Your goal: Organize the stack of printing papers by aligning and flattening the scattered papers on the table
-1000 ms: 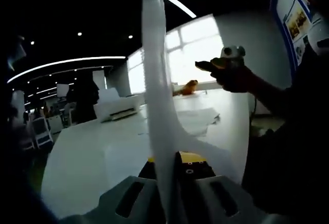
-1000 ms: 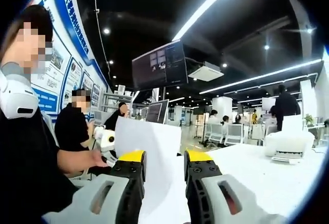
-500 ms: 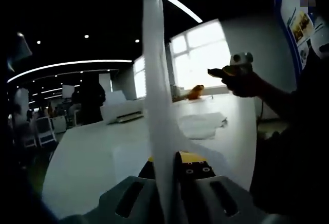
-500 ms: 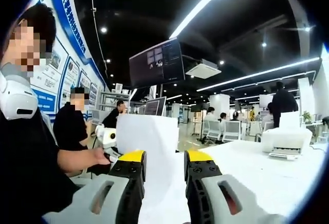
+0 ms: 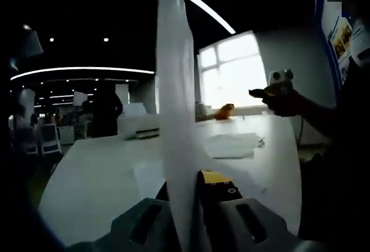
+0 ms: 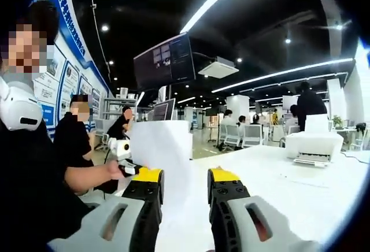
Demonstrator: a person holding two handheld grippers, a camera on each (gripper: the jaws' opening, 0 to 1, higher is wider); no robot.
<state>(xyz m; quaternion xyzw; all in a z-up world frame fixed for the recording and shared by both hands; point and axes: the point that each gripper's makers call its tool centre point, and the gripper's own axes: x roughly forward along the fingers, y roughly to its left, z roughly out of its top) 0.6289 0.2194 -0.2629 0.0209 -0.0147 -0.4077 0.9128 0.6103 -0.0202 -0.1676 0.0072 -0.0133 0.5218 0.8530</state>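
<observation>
Left gripper view: left gripper (image 5: 193, 185) clamps an upright paper sheet (image 5: 173, 102); right gripper (image 6: 184, 184) spread, no writing legible

Bright window (image 5: 231, 70), ceiling monitor (image 6: 165, 61), office chairs (image 6: 231, 136)

White paper sheet (image 5: 173, 113) upright, edge-on; loose papers (image 5: 231, 146) on table.
</observation>
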